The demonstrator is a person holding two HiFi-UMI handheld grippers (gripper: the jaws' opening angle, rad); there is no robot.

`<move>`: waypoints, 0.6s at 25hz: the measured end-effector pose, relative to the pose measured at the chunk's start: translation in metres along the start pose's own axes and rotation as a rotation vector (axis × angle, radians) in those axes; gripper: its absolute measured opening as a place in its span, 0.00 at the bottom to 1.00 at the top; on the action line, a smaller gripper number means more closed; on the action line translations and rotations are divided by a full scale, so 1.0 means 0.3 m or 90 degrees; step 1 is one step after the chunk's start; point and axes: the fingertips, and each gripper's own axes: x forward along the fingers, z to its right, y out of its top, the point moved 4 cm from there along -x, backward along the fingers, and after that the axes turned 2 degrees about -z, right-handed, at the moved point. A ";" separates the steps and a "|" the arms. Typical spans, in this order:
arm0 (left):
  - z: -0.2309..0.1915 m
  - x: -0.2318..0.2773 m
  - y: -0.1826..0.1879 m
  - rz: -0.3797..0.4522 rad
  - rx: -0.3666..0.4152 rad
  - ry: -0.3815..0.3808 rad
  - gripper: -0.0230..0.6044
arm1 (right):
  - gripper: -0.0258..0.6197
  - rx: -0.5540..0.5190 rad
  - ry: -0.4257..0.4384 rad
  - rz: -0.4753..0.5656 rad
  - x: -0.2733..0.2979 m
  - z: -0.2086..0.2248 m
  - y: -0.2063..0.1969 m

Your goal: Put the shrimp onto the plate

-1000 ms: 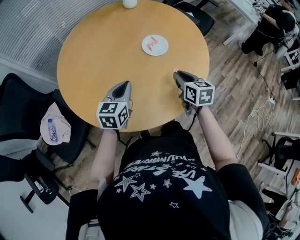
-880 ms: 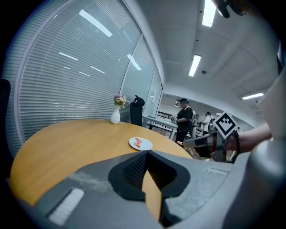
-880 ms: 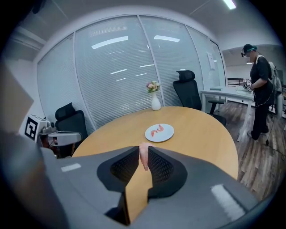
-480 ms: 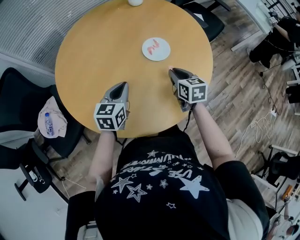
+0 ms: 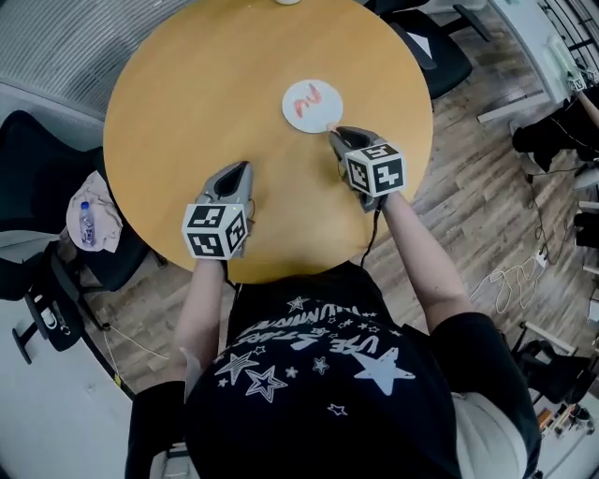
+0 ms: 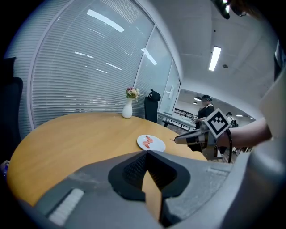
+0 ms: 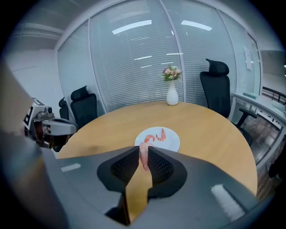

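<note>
Right tool [image 5: 336, 135] grips a shrimp [image 7: 144, 157] at the near edge of the plate [image 5: 329, 101]. Left tool [image 5: 240, 172], closed and empty, hangs over the near-left worktop [image 5: 187, 112].

Your head view cuts off the vase [image 5: 286, 1] at the desk's far edge; the jaws of your right gripper [image 5: 335, 133] hide most of the held shrimp [image 7: 143, 157]

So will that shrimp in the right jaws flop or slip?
The shrimp looks small, so probably light. It hangs between the jaws without bending, so likely fairly stiff. On the smooth plate it may slide a little.
</note>
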 end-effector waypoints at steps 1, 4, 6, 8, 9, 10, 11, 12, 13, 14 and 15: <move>0.001 0.006 -0.003 -0.002 -0.003 0.006 0.04 | 0.14 -0.009 0.005 -0.005 0.015 0.005 0.004; -0.003 0.032 -0.006 -0.006 -0.013 0.022 0.04 | 0.14 -0.032 0.018 -0.017 0.064 0.026 0.015; -0.008 0.051 -0.004 -0.008 -0.020 0.033 0.04 | 0.14 -0.041 0.025 -0.023 0.093 0.043 0.021; -0.009 0.069 -0.004 -0.009 -0.026 0.041 0.04 | 0.14 -0.050 0.031 -0.028 0.117 0.057 0.025; -0.010 0.077 -0.005 -0.009 -0.028 0.045 0.04 | 0.14 -0.054 0.034 -0.031 0.129 0.062 0.026; -0.010 0.085 -0.005 -0.010 -0.029 0.049 0.04 | 0.14 -0.058 0.037 -0.033 0.142 0.067 0.026; -0.010 0.094 -0.006 -0.010 -0.031 0.052 0.04 | 0.14 -0.062 0.041 -0.036 0.154 0.071 0.025; -0.009 0.104 -0.007 -0.010 -0.033 0.055 0.04 | 0.14 -0.067 0.044 -0.039 0.166 0.075 0.024; -0.008 0.113 -0.007 -0.011 -0.035 0.057 0.04 | 0.14 -0.072 0.047 -0.042 0.177 0.079 0.023; -0.007 0.122 -0.008 -0.011 -0.038 0.060 0.04 | 0.14 -0.076 0.051 -0.045 0.189 0.083 0.022; -0.006 0.131 -0.008 -0.012 -0.040 0.063 0.04 | 0.14 -0.079 0.055 -0.048 0.200 0.087 0.021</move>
